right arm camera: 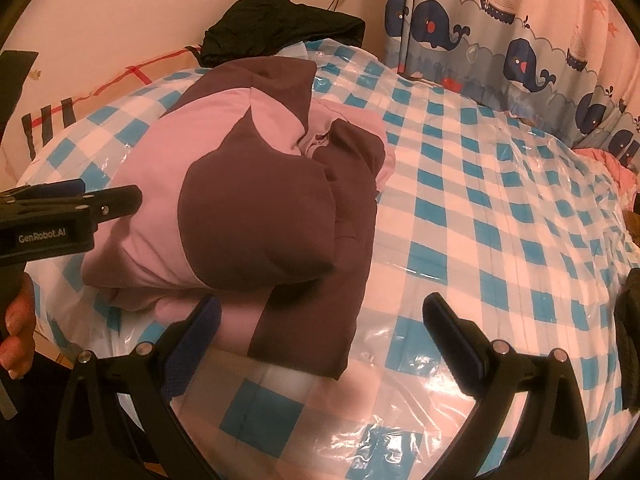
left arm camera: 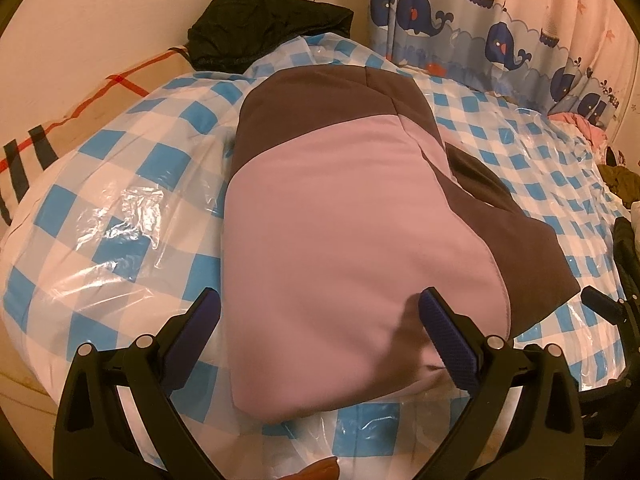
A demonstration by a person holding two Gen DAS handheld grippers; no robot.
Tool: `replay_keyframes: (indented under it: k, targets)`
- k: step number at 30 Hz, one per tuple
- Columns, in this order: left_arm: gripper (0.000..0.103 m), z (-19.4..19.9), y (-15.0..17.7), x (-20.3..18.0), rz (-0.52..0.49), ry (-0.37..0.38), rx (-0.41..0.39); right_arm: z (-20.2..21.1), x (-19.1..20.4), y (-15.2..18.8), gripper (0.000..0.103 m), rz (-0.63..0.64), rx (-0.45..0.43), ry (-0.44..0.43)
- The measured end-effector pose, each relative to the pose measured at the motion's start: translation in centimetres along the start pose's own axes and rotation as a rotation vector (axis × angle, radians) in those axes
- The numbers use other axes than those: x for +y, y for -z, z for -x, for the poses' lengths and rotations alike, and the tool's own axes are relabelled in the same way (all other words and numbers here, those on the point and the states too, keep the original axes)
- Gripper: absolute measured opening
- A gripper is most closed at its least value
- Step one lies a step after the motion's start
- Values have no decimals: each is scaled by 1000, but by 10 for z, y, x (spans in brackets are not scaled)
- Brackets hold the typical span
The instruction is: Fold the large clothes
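Observation:
A large pink and brown garment (left arm camera: 344, 216) lies folded in a thick bundle on the blue-and-white checked bed (left arm camera: 120, 184), which is covered by clear plastic. My left gripper (left arm camera: 320, 314) is open, its fingers straddling the garment's near pink end, and the right fingertip (left arm camera: 434, 304) presses against the cloth. In the right wrist view the same garment (right arm camera: 248, 208) sits left of centre. My right gripper (right arm camera: 322, 314) is open over the bundle's near brown corner and holds nothing. The left gripper (right arm camera: 100, 204) enters from the left edge, held by a hand (right arm camera: 16, 320).
A black jacket (right arm camera: 280, 24) is heaped at the head of the bed by the wall. A whale-print curtain (right arm camera: 520, 40) runs along the far side. Pink clothing (right arm camera: 616, 164) lies at the right edge. Bare checked bed (right arm camera: 500, 220) spreads to the garment's right.

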State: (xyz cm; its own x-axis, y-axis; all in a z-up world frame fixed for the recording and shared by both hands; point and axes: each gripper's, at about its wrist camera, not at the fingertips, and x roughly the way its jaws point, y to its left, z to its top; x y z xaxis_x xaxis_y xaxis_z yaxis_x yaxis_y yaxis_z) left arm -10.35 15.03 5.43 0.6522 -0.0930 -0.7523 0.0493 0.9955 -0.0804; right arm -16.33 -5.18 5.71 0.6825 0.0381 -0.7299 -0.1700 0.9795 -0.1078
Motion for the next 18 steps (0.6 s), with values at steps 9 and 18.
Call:
replay_keyframes:
  k: [9,18]
  targets:
    - [95,0,0,0,-1,0,-5,5,1,0,97,2,-8,4]
    - [95,-1,0,-1,-1,0,-5,6,4,-1,97,1,-2,-8]
